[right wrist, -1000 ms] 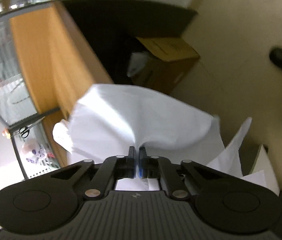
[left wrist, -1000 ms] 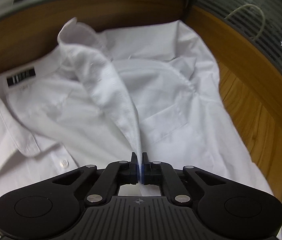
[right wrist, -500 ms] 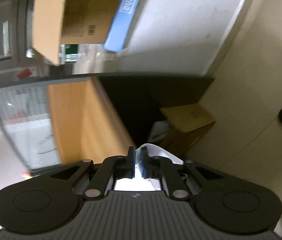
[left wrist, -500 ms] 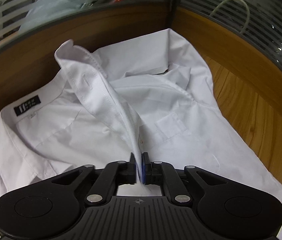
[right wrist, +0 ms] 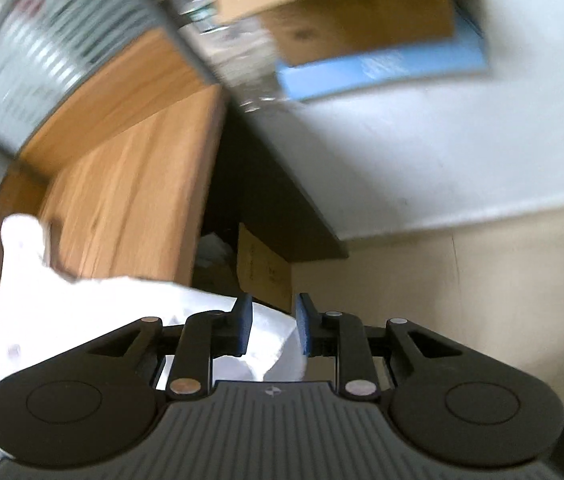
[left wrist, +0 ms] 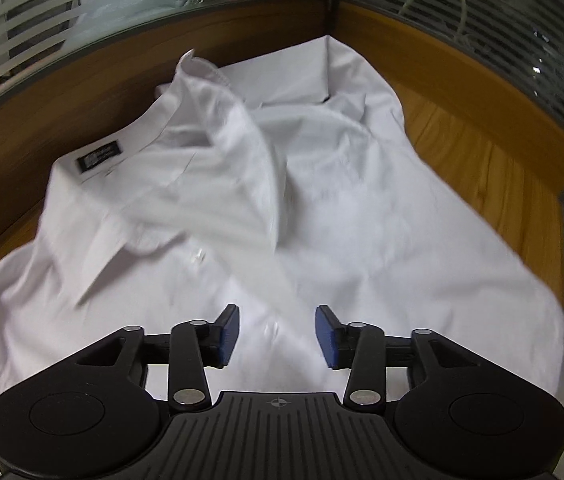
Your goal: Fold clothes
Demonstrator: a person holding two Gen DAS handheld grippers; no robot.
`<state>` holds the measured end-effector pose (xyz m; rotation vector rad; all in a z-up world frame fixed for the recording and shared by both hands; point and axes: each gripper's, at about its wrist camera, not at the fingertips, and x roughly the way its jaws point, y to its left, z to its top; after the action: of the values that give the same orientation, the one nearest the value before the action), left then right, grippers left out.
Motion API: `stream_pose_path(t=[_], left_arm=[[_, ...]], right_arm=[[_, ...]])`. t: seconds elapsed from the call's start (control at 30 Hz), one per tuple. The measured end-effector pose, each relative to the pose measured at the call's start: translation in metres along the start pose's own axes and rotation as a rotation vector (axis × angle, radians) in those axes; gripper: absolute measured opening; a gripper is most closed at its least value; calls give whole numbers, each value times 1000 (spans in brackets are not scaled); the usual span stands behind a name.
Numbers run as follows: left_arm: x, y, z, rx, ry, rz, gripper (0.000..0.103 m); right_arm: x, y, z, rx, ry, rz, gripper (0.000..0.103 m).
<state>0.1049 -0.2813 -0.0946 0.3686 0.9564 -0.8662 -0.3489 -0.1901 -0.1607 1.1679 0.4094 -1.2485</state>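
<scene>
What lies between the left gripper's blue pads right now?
Left wrist view: only the white button-up shirt, lying flat below the opening left gripper; neither blue pad touches it.

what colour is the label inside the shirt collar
Dark, navy or black, with pale lettering; the label shows best in the left wrist view.

One white shirt (left wrist: 322, 208), one wooden desk (left wrist: 482, 168), two cardboard boxes (right wrist: 346, 4), two grippers (left wrist: 277, 336).

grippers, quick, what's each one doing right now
Left gripper: fingers apart and opening, pads off the white shirt below.
Right gripper: fingers opening, shirt cloth between them, not pinched.
</scene>
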Motion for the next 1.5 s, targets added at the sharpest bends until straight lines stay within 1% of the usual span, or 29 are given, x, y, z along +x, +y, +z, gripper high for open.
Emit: stream_pose_path(t=[0.13, 0.27, 0.33, 0.4, 0.47, 0.6, 0.7, 0.8, 0.9, 1.0, 1.1, 1.23, 1.3, 1.37, 1.5], left_arm=[[-22, 9, -34, -31, -14, 12, 46], [-42, 28, -67, -106, -14, 27, 46], [-51, 37, -82, -131, -15, 44, 46], [-58, 46, -97, -152, -16, 81, 48], [-64, 55, -111, -185, -9, 124, 51], [-73, 77, -136, -288, 5, 213, 51], [-78, 87, -153, -398, 10, 292, 51], [-84, 91, -169, -536, 5, 344, 51], [-86, 77, -179, -653, -6, 365, 51], [-85, 56, -187, -725, -8, 401, 51], [-84, 40, -195, -799, -2, 421, 50], [-87, 23, -205, -833, 7, 481, 49], [-90, 17, -209, -857, 8, 498, 49], [-92, 10, -212, -861, 11, 512, 49], [-96, -2, -214, -845, 18, 529, 49]], right_arm=[[-14, 25, 11, -131, 13, 27, 29], [-27, 57, 15, -252, 29, 64, 34], [-30, 72, 16, -318, 43, 75, 35], [-26, 86, 16, -382, 65, 87, 36], [-16, 101, 17, -451, 94, 96, 38], [11, 129, 23, -601, 162, 123, 39], [44, 153, 30, -710, 219, 148, 39], [76, 176, 38, -821, 275, 175, 39], [106, 199, 45, -939, 313, 205, 39], [135, 221, 50, -1050, 352, 232, 39], [155, 237, 50, -1128, 404, 264, 39], [169, 248, 44, -1217, 448, 301, 39], [167, 250, 41, -1257, 439, 312, 39], [162, 252, 39, -1280, 408, 326, 39], [153, 255, 32, -1319, 391, 351, 39]])
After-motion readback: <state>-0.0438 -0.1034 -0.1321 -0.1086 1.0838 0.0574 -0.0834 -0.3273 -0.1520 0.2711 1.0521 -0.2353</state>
